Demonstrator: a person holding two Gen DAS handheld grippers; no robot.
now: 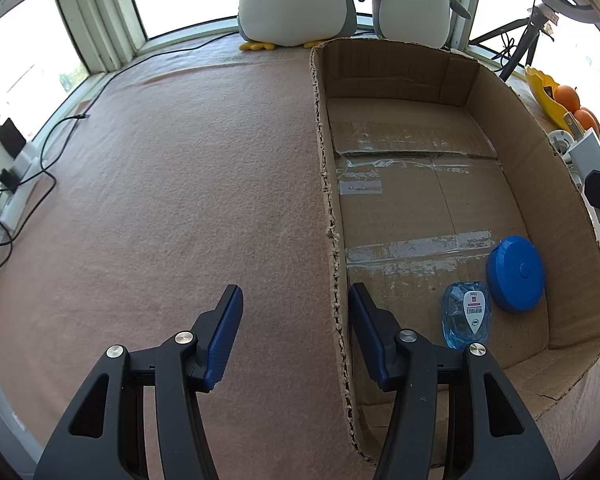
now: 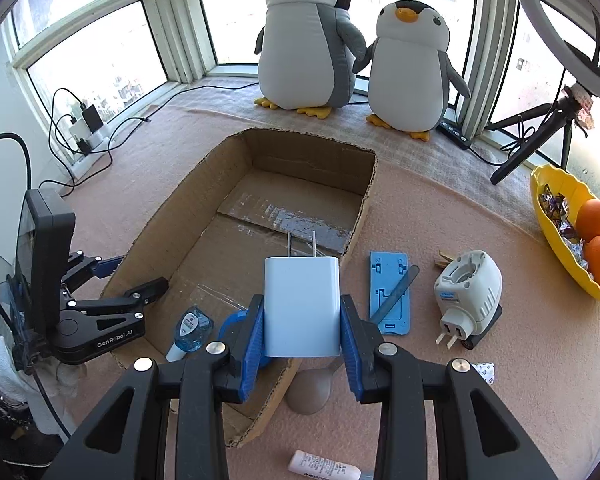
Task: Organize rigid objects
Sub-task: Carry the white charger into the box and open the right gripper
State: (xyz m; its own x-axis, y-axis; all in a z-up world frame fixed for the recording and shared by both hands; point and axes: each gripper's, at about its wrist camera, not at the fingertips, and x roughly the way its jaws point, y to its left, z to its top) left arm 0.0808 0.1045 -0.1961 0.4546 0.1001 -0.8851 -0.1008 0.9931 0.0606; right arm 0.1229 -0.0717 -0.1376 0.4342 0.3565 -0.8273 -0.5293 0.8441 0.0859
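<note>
In the right wrist view, the right gripper (image 2: 302,322) sits low in the centre of the frame, its blue pads pressed on the two sides of a white charger (image 2: 301,306), held upright with its prongs pointing up the frame. The open cardboard box (image 2: 370,184) lies just beyond and left of it, so the right hand looks nearer for the drop. Inside the box, near its lower edge, rest a blue round case (image 1: 515,274) and a clear blue bottle (image 1: 466,314). The left gripper (image 1: 294,308) straddles the box's wall; its jaws, with a gap between them, hold nothing.
</note>
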